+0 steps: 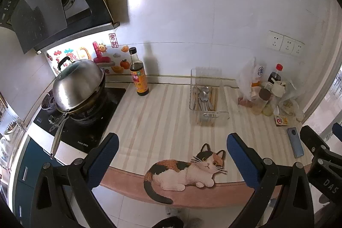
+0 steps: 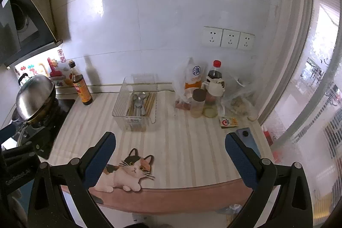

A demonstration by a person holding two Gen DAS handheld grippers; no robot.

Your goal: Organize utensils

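Here, both claws hang short of the counter edge, well apart from the work. Your left gripper (image 1: pixel 172 160) gapes wide, holding nothing; right gripper (image 2: pixel 170 158) the same. Spoons (image 1: pixel 202 97) and chopsticks (image 1: pixel 213 97) lie mixed in the clear bin (image 1: pixel 215 119), mid-counter. Judgement: approach from above, pinch one handle only. Left to right: wok (image 1: pixel 79 87) on stove, sauce bottle (image 1: pixel 138 74), striped counter (image 1: pixel 154 121), bottles (image 1: pixel 267 95), phone (image 1: pixel 295 142). White tiled wall behind.
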